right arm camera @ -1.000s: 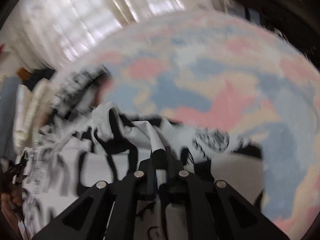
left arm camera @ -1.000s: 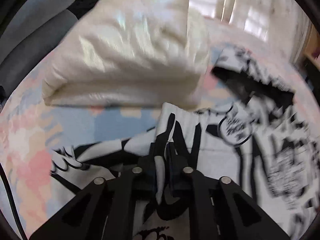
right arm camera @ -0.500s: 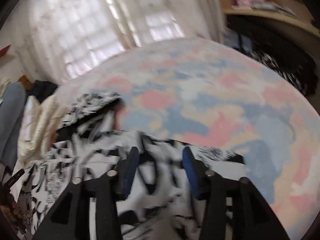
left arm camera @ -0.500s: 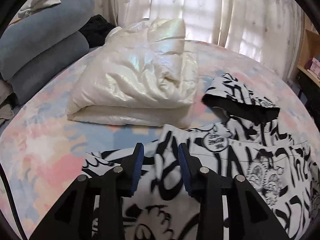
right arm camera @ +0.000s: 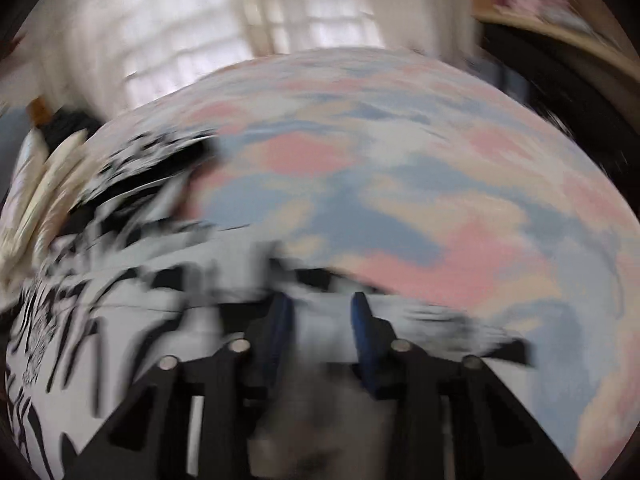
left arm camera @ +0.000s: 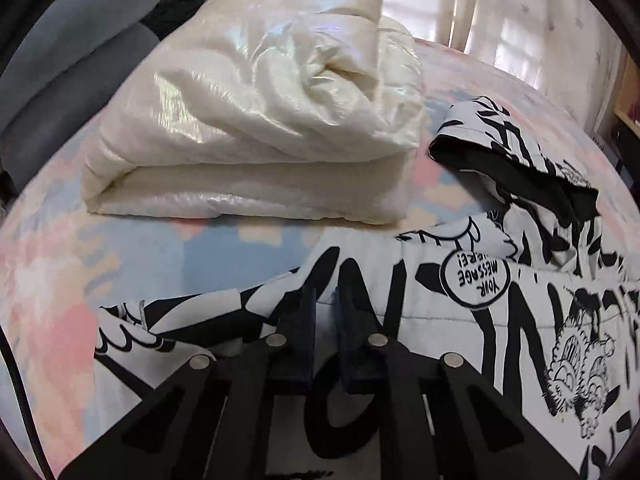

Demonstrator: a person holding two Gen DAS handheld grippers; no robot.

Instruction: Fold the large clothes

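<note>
**Black-and-white jacket: fold in progress, sleeves and hood outstanding**

Black-and-white printed jacket lies spread on the pastel-patterned bed, filling the 3-to-6 o'clock sector of the left wrist view. Its hood extends toward 2 o'clock, unfolded. A cream puffer jacket sits folded at 12 o'clock, apparently finished. Judged status: one garment done; the printed jacket has most folds remaining.

Left gripper: angled steeply down over the jacket's edge at 6 o'clock. Jaws are closing and nearly together; whether fabric is pinched between them cannot be told.

Right gripper: angled down at the jacket's opposite edge, in a blurred view. Jaws are parted and closing, with fabric between them but not visibly clamped.
</note>
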